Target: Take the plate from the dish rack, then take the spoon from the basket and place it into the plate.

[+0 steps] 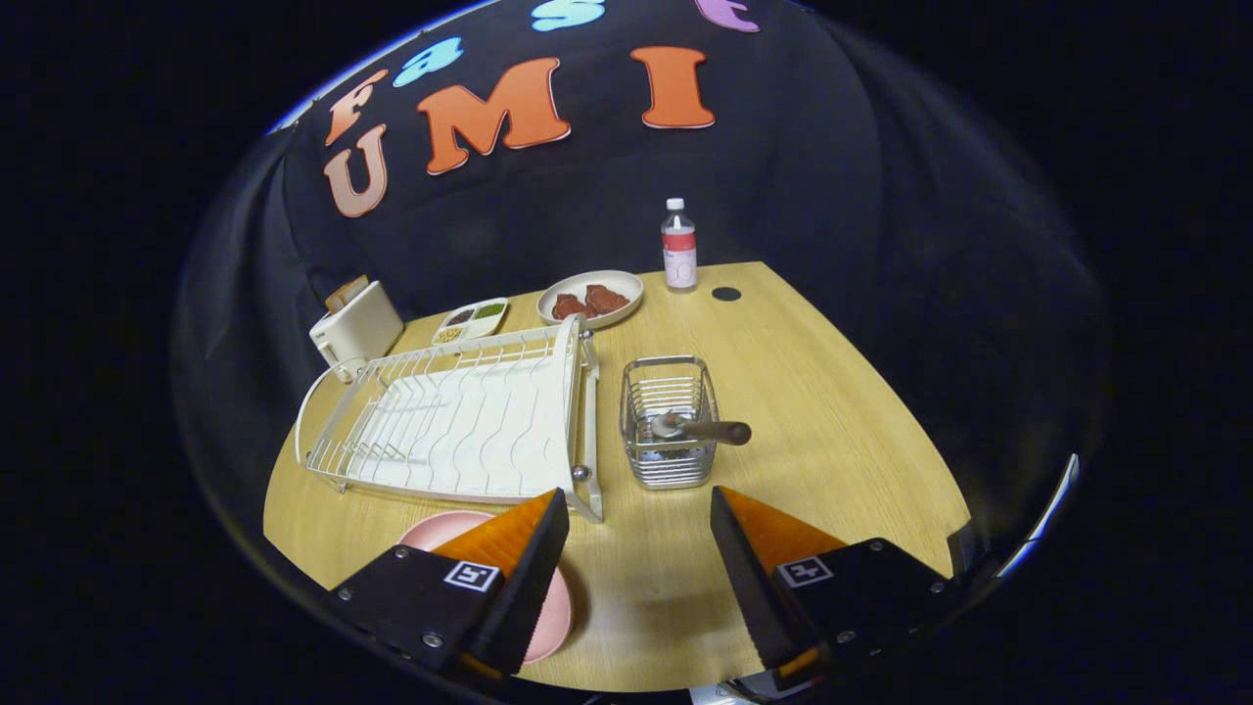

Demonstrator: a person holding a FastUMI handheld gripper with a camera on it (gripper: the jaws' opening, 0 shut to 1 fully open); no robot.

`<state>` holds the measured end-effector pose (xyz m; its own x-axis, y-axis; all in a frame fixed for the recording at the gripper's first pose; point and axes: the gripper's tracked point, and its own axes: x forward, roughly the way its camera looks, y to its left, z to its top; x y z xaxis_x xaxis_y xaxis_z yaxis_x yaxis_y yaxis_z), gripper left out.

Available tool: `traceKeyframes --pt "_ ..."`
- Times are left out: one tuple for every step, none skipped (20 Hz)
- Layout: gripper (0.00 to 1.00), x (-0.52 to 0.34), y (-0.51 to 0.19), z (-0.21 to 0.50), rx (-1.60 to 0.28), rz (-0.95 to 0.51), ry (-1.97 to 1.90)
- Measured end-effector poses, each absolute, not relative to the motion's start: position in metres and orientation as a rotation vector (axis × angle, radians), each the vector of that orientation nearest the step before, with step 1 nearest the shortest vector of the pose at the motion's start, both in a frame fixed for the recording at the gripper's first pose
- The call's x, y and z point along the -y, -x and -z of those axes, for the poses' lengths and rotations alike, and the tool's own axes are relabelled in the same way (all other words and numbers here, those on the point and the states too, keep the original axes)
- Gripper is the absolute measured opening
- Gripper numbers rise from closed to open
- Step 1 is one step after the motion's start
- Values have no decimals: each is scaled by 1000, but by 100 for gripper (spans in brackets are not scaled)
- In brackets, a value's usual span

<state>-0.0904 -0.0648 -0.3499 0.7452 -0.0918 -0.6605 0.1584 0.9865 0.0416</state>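
**Spoon lies ahead, handle toward the right finger**

The fingers [639,539] are spread, holding nothing. The spoon [697,428] rests in the basket [669,421] just beyond them, handle apparently overhanging rightward. The plate [460,534] sits on the worktop [832,411], partly under the left finger.
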Motion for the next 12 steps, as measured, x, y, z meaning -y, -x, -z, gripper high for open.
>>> traceKeyframes --pt "88 70 88 350 -693 143 -86" --pt "90 75 87 352 -674 150 -80" --pt "91 78 83 353 -650 152 -78" --pt "92 81 80 354 -625 153 -78" --pt "93 83 76 356 -599 155 -75" --pt "93 85 70 355 -564 151 -75" --pt "93 86 63 354 -530 144 -73" --pt "93 89 57 355 -500 146 -68" --pt "93 93 51 356 -483 150 -61" --pt "92 97 46 360 -474 157 -59" --pt "92 97 41 364 -469 153 -67" --pt "88 97 38 368 -469 149 -75"
